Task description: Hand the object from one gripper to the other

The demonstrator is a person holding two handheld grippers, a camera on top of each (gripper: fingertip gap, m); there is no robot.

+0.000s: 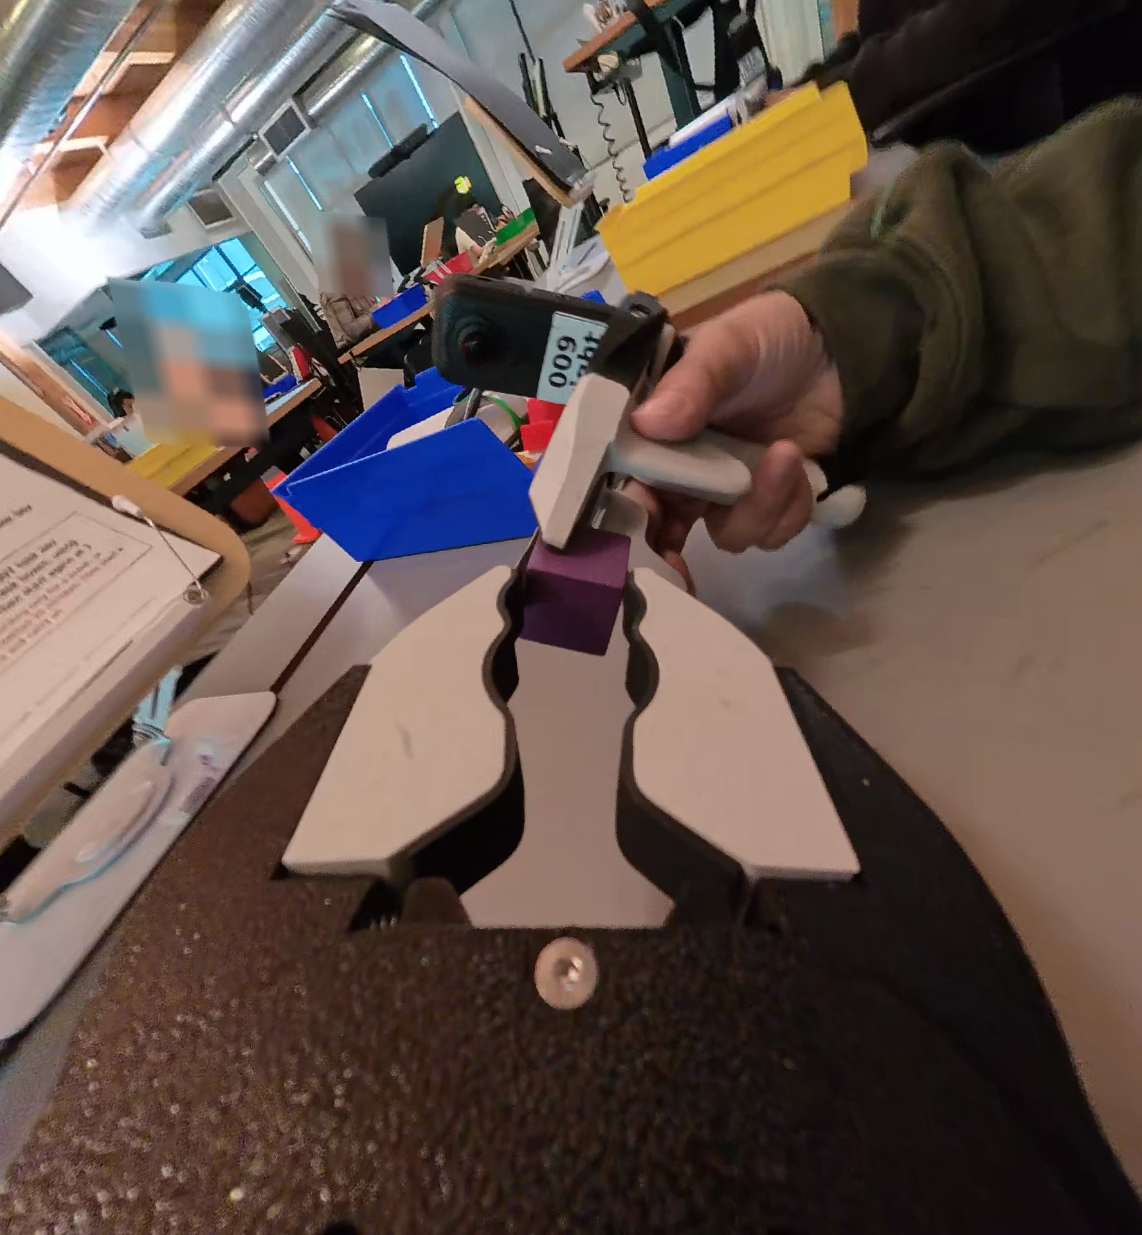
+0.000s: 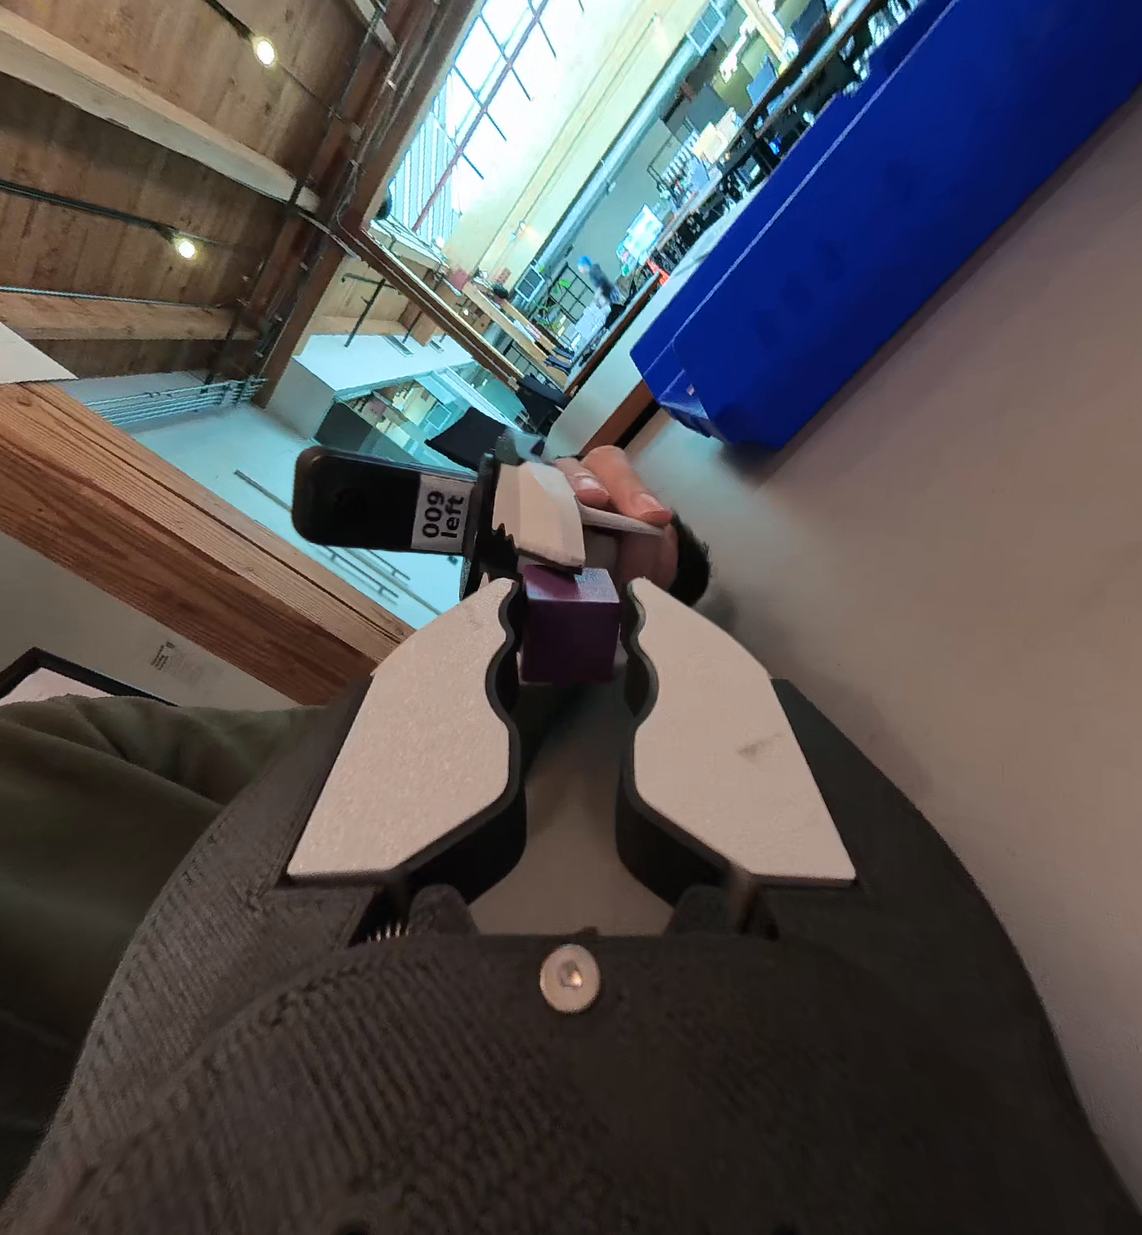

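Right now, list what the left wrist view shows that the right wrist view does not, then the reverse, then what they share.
Only the left wrist view shows the stacked yellow bins, the open blue bin holding clutter, the printed sheet on a stand, and the hand gripping the right tool's handle.

Only the right wrist view shows the wooden ceiling beams, the large window, and a long blue bin wall.

Both show the purple block at the tips of the left tool and the right tool, above the grey table.

A purple cube sits between pale grey fingers; blue bin, yellow bins, olive sleeve.
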